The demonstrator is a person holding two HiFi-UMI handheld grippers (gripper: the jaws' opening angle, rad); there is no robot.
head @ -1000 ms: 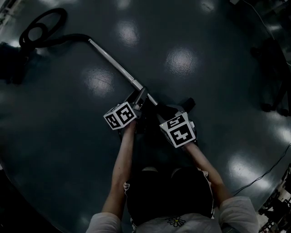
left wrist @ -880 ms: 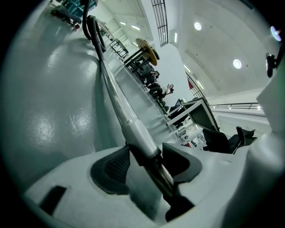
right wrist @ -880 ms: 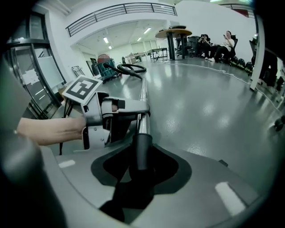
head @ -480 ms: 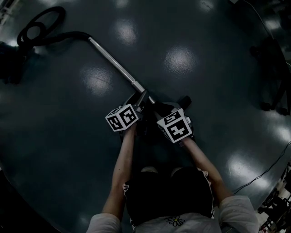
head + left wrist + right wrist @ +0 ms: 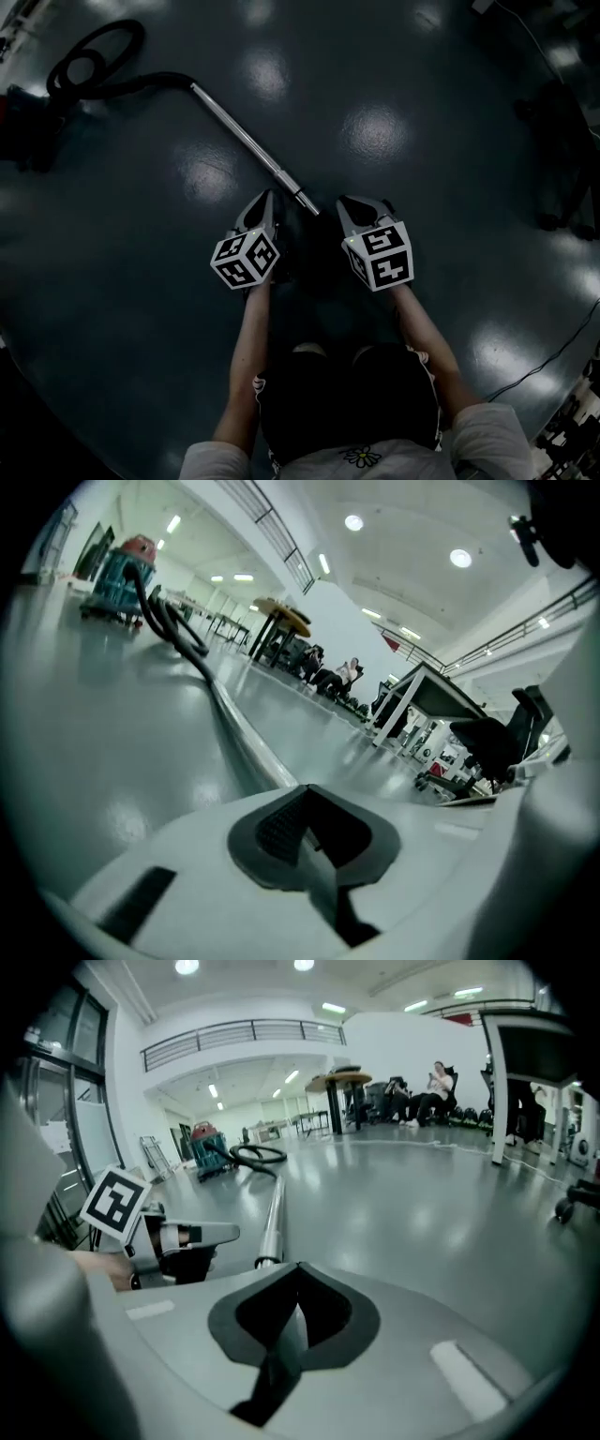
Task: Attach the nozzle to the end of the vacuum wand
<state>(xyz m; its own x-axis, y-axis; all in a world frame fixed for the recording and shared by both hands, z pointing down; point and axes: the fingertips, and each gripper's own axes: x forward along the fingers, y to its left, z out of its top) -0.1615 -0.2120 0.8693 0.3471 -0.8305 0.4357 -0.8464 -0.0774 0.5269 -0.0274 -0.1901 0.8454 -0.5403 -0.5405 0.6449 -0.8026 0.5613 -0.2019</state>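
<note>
Polished floor (image 5: pixel 131 319) carries the vacuum wand (image 5: pixel 246 141), its free end mid-frame between my left gripper (image 5: pixel 263 201) and right gripper (image 5: pixel 349 204), both just closed empty, flanking it for fitting; nozzle unseen.

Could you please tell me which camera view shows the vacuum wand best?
The head view: the whole wand lies in plain sight, from hose to bare end. The left gripper view shows it foreshortened, its near end hidden by the left gripper; the right gripper view shows it foreshortened too, near end visible.
</note>
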